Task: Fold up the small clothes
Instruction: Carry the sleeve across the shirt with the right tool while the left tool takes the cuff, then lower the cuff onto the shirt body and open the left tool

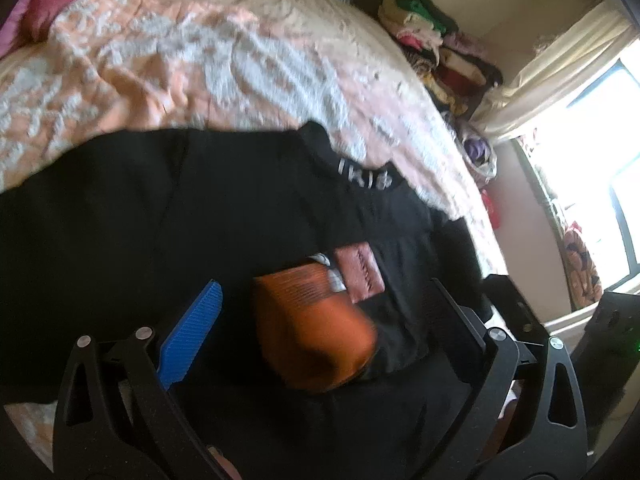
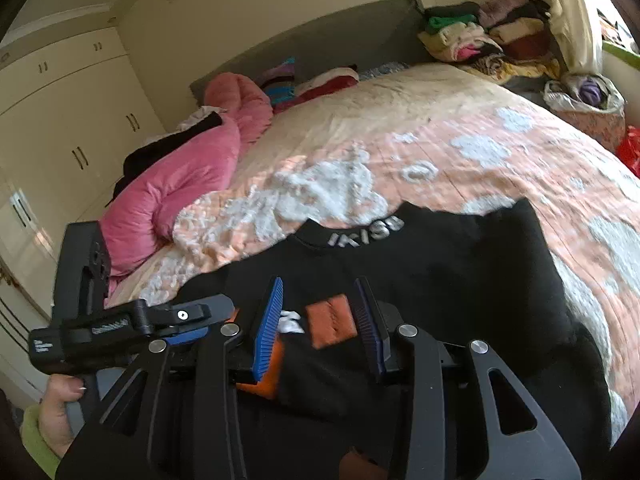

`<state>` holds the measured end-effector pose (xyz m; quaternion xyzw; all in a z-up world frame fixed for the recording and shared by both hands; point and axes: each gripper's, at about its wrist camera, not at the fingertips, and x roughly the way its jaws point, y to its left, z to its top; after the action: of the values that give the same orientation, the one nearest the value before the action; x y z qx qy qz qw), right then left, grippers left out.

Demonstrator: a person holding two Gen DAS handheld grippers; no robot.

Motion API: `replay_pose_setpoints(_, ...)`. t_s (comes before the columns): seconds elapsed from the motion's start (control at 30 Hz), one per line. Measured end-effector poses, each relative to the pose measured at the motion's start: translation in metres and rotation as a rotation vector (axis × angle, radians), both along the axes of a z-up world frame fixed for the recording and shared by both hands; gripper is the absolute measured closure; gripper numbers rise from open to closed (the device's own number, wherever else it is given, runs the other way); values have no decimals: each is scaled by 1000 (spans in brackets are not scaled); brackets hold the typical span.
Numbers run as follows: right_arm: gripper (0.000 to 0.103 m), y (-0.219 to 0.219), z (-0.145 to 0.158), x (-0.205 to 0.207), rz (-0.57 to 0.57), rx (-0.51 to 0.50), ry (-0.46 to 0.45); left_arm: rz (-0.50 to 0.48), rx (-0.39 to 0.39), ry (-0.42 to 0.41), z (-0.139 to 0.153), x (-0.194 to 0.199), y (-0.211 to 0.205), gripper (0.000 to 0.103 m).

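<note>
The right claw stands with its jaws apart over the black top, nothing pinched between them; an orange patch of the print shows in the gap. The left claw is spread wide above the same top, with the orange print between its fingers, untouched. Beyond the right claw, the collar reads roughly "IKISS". The top lies flat on the bed. Only the right view shows the pink duvet to the claw's left, the wardrobe, a hand on the left handle, and a bag holding purple cloth far right. Both views show stacked clothes beyond the bed.
</note>
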<state>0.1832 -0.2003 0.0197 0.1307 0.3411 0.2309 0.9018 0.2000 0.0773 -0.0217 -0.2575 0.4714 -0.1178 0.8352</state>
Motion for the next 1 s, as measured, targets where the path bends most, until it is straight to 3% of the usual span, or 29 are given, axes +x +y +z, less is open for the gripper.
replay_pose_setpoints(0.13, 65, -18, -7, -6, -36, -2, 25, -3, 34, 49, -18, 1, -11, 17)
replay_pose_setpoints(0.23, 65, -29, -11, -10, -51, -15, 34, 10, 110, 57, -26, -1, -15, 32)
replay_pose_setpoints(0.3, 65, -39, -12, -10, -71, -11, 42, 3, 120, 47, -28, -3, -18, 68)
replay_pose_setpoints(0.33, 65, -43, -13, -10, -77, -4, 45, -2, 122, 46, -29, -4, -19, 76)
replay_pose_setpoints(0.37, 65, -49, -13, -10, -89, 1, 50, -3, 125, 42, -29, -4, -20, 91)
replay_pose_setpoints(0.4, 65, -54, -14, -10, -100, 0, 51, -11, 111, 27, -27, -5, -21, 95)
replay_pose_setpoints(0.6, 65, -84, -14, -6, -178, -14, 55, -16, 116, -95, 15, -10, -22, 97)
replay_pose_setpoints(0.7, 65, -94, -17, -3, -206, -18, 62, -1, 158, -136, 29, -15, -18, 97)
replay_pose_setpoints(0.83, 65, -93, -25, 2, -207, -53, 77, 24, 201, -102, 17, -15, -8, 97)
replay_pose_setpoints(1.0, 65, -85, -36, 8, -192, -95, 109, 52, 183, -59, 0, -16, 6, 97)
